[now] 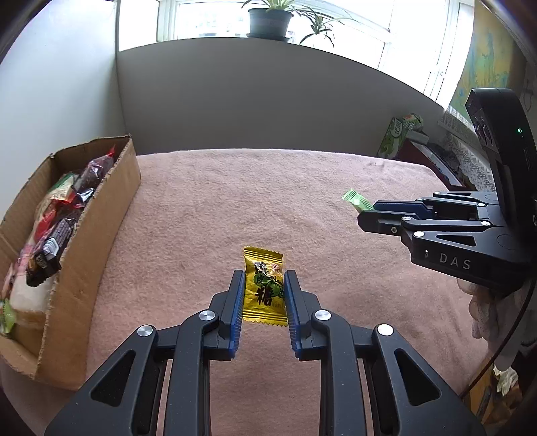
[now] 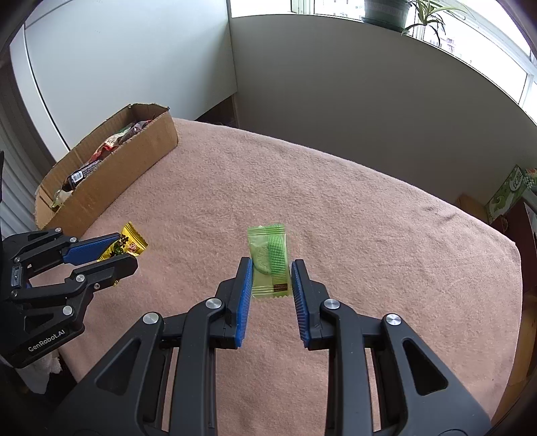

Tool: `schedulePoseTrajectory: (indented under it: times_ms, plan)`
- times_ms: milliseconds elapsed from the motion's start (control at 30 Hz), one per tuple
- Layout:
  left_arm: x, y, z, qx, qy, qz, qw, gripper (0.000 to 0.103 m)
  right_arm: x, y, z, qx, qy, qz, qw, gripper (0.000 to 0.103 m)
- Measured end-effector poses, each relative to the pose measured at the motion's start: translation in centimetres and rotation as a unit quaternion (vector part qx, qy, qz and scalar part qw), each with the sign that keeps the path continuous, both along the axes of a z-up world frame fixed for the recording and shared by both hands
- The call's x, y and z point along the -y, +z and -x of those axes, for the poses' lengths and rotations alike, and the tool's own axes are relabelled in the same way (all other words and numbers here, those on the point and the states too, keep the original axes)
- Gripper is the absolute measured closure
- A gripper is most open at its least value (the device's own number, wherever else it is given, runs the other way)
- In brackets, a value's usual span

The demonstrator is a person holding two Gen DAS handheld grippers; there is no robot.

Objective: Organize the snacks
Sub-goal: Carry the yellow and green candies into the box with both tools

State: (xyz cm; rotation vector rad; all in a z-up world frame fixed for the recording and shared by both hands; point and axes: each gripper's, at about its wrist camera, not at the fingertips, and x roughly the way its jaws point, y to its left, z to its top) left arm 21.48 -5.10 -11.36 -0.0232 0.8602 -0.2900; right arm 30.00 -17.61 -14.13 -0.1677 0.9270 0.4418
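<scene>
the left gripper straddles the yellow candy lying flat on the pink cloth, fingers parted and not yet pinching, while the right gripper stands likewise released around the green snack packet. the cardboard box of snacks waits at about 10 o'clock from the yellow candy. to do this well, i judge each should settle low, close squarely across the wrapper's middle so it doesn't slip, then lift clear before swinging boxward.

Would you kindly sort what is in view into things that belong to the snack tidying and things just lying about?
Job: yellow candy, green packet, cardboard box, left gripper, right gripper.
Lying about: potted plant, green carton, pink blanket.
</scene>
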Motion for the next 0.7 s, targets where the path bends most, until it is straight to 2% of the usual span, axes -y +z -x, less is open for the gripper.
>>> schedulePoseTrajectory:
  times_ms: [367, 700]
  plan:
    - [-6.1, 3.8, 2.3, 0.041, 0.035, 0.017, 0.9984, 0.082, -5.2, 3.8, 2.4, 0.028, 0.036, -0.013, 0.999, 0.079]
    - [-14.5, 5.2, 3.3, 0.068, 0.105, 0.017, 0.992, 0.082, -11.9, 6.5, 2.2, 0.043, 0.074, -0.036, 0.996, 0.079]
